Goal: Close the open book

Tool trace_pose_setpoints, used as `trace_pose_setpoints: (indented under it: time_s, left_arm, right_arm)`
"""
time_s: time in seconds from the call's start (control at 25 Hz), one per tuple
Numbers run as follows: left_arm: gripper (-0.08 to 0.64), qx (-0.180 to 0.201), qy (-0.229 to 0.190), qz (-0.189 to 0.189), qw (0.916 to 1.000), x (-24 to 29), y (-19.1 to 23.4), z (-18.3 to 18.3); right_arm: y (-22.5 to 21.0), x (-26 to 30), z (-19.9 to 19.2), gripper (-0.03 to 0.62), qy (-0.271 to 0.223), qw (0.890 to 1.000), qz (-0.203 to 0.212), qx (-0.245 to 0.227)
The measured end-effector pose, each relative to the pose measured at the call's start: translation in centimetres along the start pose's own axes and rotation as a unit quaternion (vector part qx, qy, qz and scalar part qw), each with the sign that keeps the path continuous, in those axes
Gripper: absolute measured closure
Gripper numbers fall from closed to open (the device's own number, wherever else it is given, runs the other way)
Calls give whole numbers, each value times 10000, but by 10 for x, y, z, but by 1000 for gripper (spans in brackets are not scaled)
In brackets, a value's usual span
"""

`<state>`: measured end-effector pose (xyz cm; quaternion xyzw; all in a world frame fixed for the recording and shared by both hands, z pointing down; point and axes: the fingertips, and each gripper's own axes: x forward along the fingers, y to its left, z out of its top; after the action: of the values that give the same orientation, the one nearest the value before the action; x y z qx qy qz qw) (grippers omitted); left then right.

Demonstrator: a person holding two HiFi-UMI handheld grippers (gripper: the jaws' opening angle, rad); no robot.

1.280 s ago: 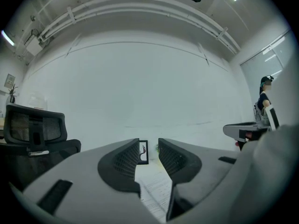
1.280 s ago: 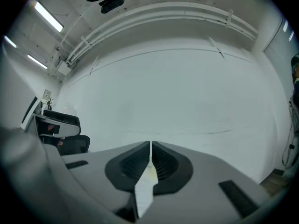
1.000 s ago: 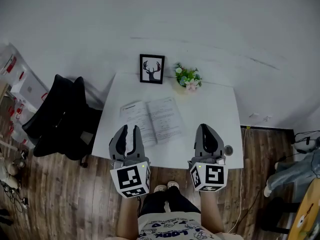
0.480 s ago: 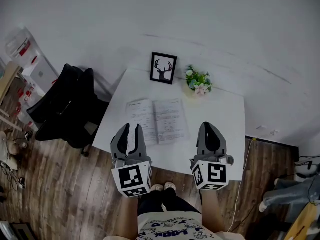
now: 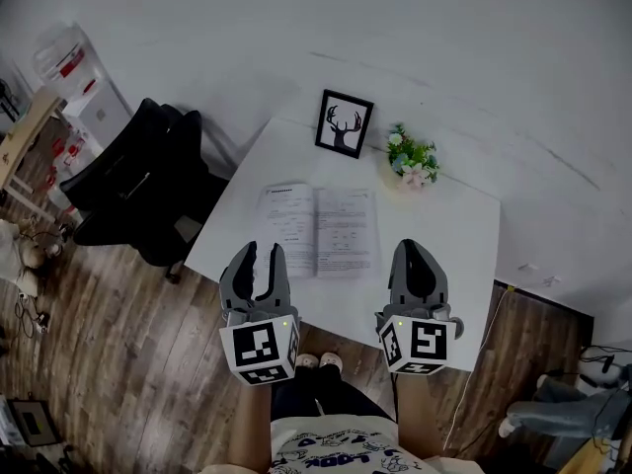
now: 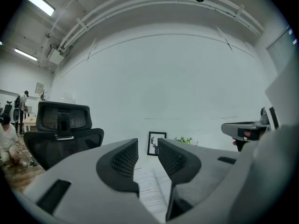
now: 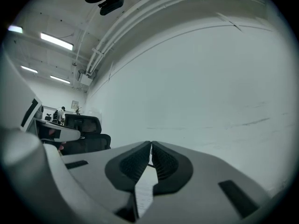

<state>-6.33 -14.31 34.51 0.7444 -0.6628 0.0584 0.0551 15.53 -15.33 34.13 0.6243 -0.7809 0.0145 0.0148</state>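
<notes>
The open book (image 5: pixel 318 230) lies flat on the white table (image 5: pixel 444 235), pages up, with printed text on both. My left gripper (image 5: pixel 261 255) hangs over the table's near edge, just before the book's near left corner, open with nothing between its fingers. In the left gripper view the book (image 6: pixel 152 188) shows through the gap of that gripper (image 6: pixel 148 146). My right gripper (image 5: pixel 413 249) hovers over the near edge to the right of the book, shut and holding nothing. In the right gripper view its tips meet (image 7: pixel 151 146) above the bare tabletop (image 7: pixel 144 190).
A framed deer picture (image 5: pixel 345 123) and a small flower pot (image 5: pixel 413 158) stand at the table's far side. A black office chair (image 5: pixel 138 181) is left of the table. The floor is wood. People are far off at the left (image 6: pixel 7 136).
The head view has swung: table and book now sit further right and squarer in the picture. Both grippers stay at the near edge, and their jaws look unchanged.
</notes>
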Motion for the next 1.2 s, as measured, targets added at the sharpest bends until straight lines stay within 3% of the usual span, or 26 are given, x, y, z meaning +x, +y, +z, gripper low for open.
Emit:
trace_pose_setpoints:
  time_s: [0.4, 0.84, 1.2]
  left_arm:
    - [440, -512, 471, 216, 9973, 1, 12, -50]
    - [440, -1154, 926, 49, 9890, 13, 21, -94]
    - [440, -1659, 1458, -89, 9753, 23, 27, -142]
  right_arm:
    - [15, 9, -31, 560, 304, 9990, 312, 63]
    - [31, 21, -58, 560, 580, 9977, 338, 119]
    - [39, 26, -78, 560, 795, 9964, 261, 161]
